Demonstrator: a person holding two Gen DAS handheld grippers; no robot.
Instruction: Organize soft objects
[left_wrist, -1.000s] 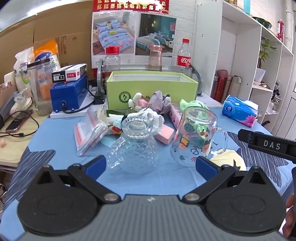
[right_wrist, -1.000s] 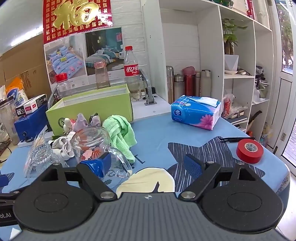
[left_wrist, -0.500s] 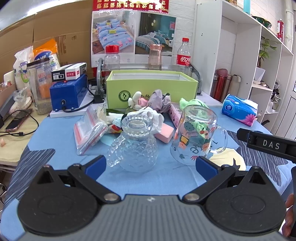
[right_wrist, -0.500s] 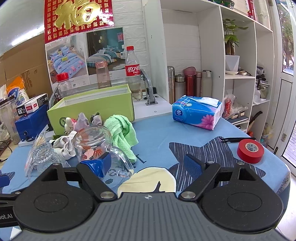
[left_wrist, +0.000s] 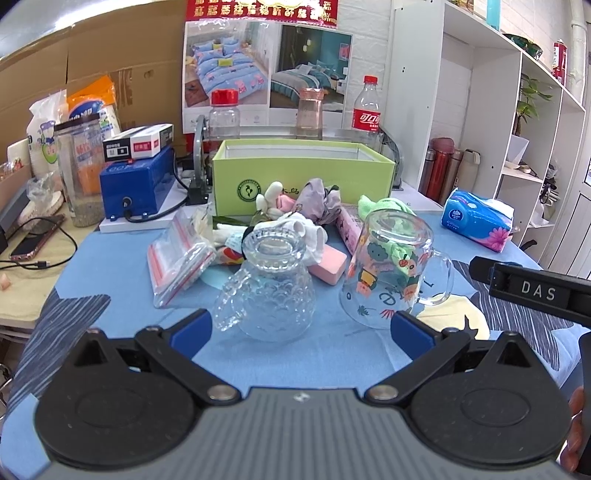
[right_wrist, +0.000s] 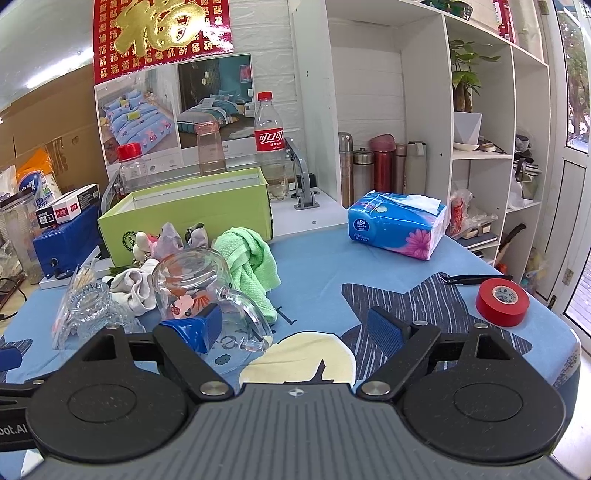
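Observation:
A heap of soft things lies before an open green box (left_wrist: 303, 173) (right_wrist: 184, 218): a green towel (right_wrist: 251, 262) (left_wrist: 384, 206), white socks (left_wrist: 299, 229) (right_wrist: 135, 286), a lilac cloth (left_wrist: 319, 201) (right_wrist: 168, 238), a small plush toy (left_wrist: 269, 201) and a pink sponge (left_wrist: 328, 264). My left gripper (left_wrist: 301, 326) is open and empty, just short of an upturned textured glass jug (left_wrist: 267, 291). My right gripper (right_wrist: 295, 328) is open and empty, beside an upturned printed glass mug (right_wrist: 199, 291) (left_wrist: 391, 273).
A zip bag (left_wrist: 177, 264) lies left of the jug. A blue tissue pack (right_wrist: 397, 227) (left_wrist: 478, 221), red tape roll (right_wrist: 502, 301) and black tweezers (right_wrist: 476, 278) are on the right. Bottles, a blue device (left_wrist: 135, 186) and shelves stand behind.
Both grippers have drifted slightly; the views are almost unchanged. Nothing was taken hold of or let go.

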